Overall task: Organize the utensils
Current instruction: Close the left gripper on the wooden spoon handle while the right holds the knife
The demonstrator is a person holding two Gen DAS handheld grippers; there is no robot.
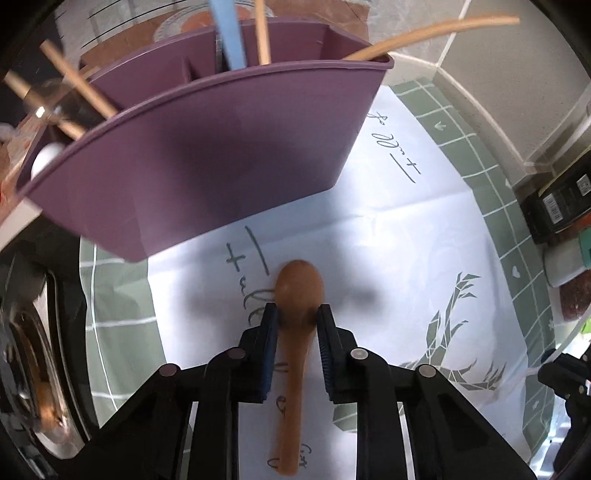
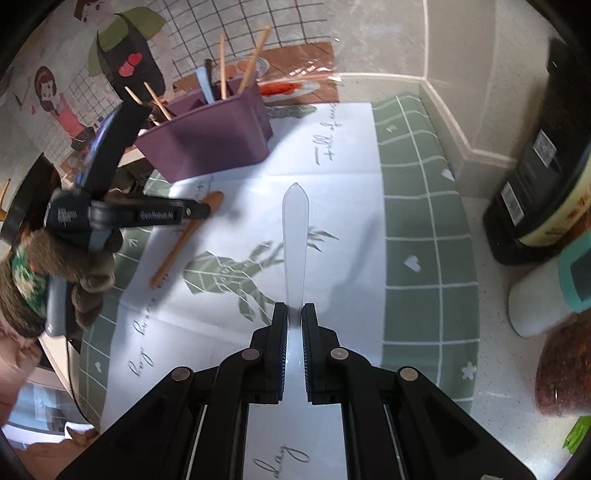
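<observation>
My left gripper (image 1: 298,314) is shut on a brown wooden spoon (image 1: 297,295), bowl forward, above the white printed cloth (image 1: 406,258), just short of the purple utensil holder (image 1: 207,162). The holder holds chopsticks (image 1: 79,79), a blue handle (image 1: 229,33) and a curved wooden utensil (image 1: 432,31). My right gripper (image 2: 294,312) is shut on a clear plastic knife (image 2: 294,236), blade pointing away over the cloth. In the right wrist view the left gripper (image 2: 205,208) holds the spoon (image 2: 184,240) in front of the holder (image 2: 207,136).
A green checked mat (image 2: 417,221) lies under the cloth. Dark containers (image 2: 535,166), a white and teal item (image 2: 546,295) and a reddish jar (image 2: 565,369) stand at the right by the wall. A round metal object (image 1: 29,369) lies at the left.
</observation>
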